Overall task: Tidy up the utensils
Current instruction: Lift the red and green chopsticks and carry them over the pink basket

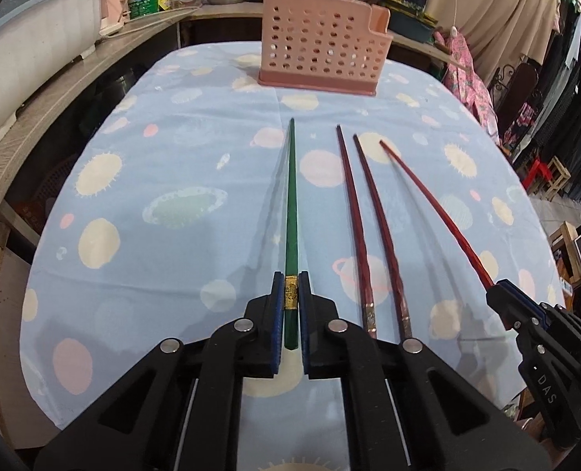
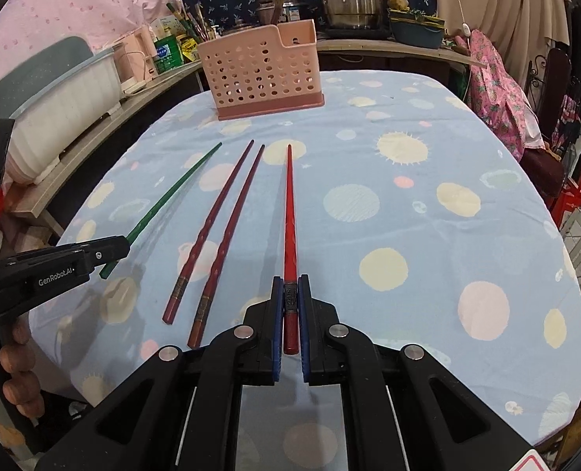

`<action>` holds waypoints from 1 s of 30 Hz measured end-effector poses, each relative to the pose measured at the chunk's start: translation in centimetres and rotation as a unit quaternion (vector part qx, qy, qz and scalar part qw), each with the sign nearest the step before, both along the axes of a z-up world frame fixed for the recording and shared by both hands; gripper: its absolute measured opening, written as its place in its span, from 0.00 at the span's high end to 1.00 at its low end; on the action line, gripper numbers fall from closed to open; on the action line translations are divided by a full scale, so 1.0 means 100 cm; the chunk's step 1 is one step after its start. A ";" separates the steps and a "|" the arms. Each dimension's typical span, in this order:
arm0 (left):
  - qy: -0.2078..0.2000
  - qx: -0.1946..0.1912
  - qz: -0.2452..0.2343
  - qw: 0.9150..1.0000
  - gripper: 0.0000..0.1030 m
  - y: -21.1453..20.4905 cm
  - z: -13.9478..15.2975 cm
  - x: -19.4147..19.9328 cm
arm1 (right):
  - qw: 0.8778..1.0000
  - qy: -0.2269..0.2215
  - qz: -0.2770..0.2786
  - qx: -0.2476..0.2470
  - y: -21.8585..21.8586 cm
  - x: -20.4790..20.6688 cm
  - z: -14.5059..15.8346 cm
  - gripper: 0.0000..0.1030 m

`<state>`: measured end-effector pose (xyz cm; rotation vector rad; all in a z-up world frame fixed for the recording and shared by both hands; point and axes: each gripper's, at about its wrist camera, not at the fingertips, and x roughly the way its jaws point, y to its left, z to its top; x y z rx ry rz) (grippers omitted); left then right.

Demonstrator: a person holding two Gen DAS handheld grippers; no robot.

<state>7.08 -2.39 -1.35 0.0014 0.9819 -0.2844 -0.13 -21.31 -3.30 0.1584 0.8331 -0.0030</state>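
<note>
- Left gripper [image 1: 291, 306] is clamping the green chopstick [image 1: 291, 204] at its gold band, low in the frame's centre.
- Right gripper [image 2: 290, 302] is pinching the red chopstick [image 2: 289, 212] near its thick end.
- Two dark red chopsticks [image 2: 215, 227] are lying between them on the tablecloth [image 2: 427, 243].
- Pink perforated holder [image 2: 261, 72] is waiting, upper centre.
- These sticks look light, stiff and slick; gripping the thick end seems safest.

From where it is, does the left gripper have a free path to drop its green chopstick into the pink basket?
Probably yes. The left gripper is shut on the green chopstick, and only bare tablecloth lies before the pink basket.
</note>
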 end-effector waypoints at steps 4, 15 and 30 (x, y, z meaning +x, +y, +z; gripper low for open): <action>-0.015 -0.016 0.005 1.000 0.94 0.006 0.020 0.004 | 1.000 -0.024 -0.007 0.007 -0.008 0.004 0.023 0.94; -0.077 -0.045 0.014 0.996 0.93 0.014 0.086 0.031 | 0.993 -0.109 -0.028 0.020 -0.035 0.031 0.097 0.94; -0.151 -0.053 0.028 0.987 0.94 0.002 0.157 0.105 | 0.984 -0.178 -0.018 0.020 -0.043 0.103 0.163 0.94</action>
